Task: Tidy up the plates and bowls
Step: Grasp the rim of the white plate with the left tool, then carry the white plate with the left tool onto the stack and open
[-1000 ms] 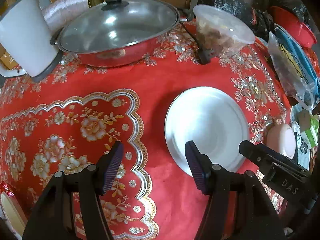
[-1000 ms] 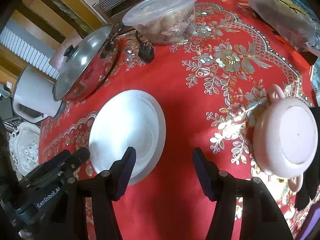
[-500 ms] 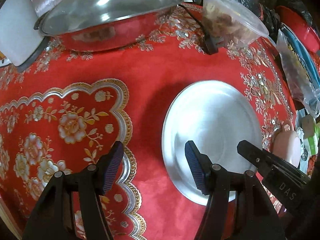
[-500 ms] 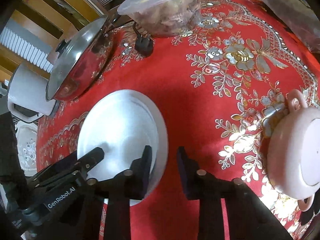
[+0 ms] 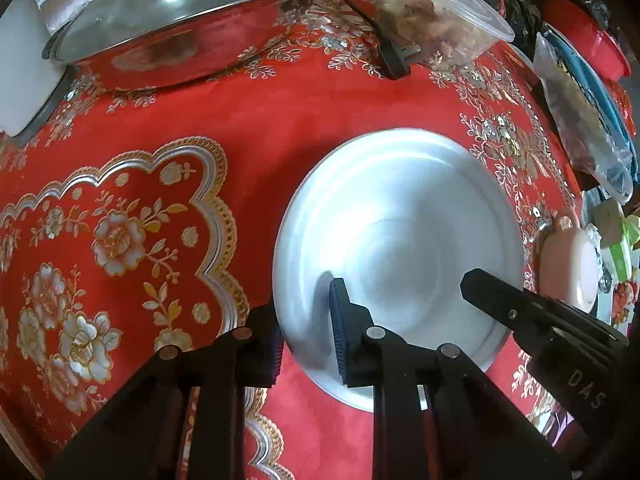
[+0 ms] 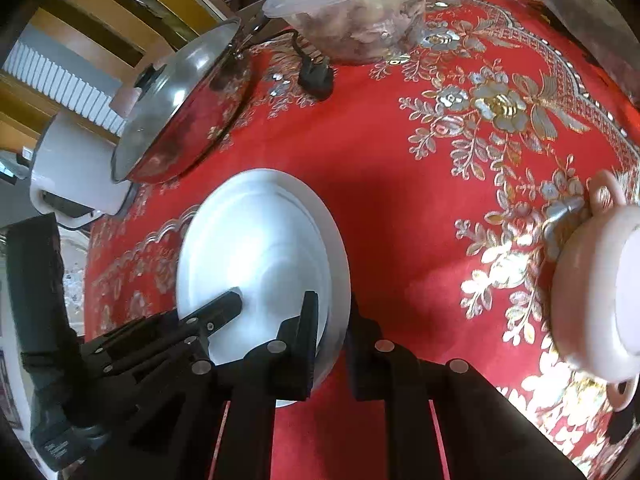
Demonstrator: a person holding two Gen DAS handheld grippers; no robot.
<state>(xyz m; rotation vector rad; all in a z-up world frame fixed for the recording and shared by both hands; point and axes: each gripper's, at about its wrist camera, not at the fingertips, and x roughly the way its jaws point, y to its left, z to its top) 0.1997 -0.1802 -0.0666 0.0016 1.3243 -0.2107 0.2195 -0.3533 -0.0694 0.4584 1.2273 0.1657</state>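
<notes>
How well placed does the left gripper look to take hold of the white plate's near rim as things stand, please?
Probably yes: the left gripper already straddles the white plate rim, one finger over the plate, one outside it. Nothing lies between. The right gripper grips the opposite edge.

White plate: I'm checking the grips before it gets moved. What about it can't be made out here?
- Left wrist view: the left tool straddles the white plate, but its outer pad sits behind the rim, so contact is unconfirmed.
- Right wrist view: the right tool covers the near rim.
- Both views: the plate hides its own underside, so it is unclear whether it still rests on the tablecloth.
</notes>
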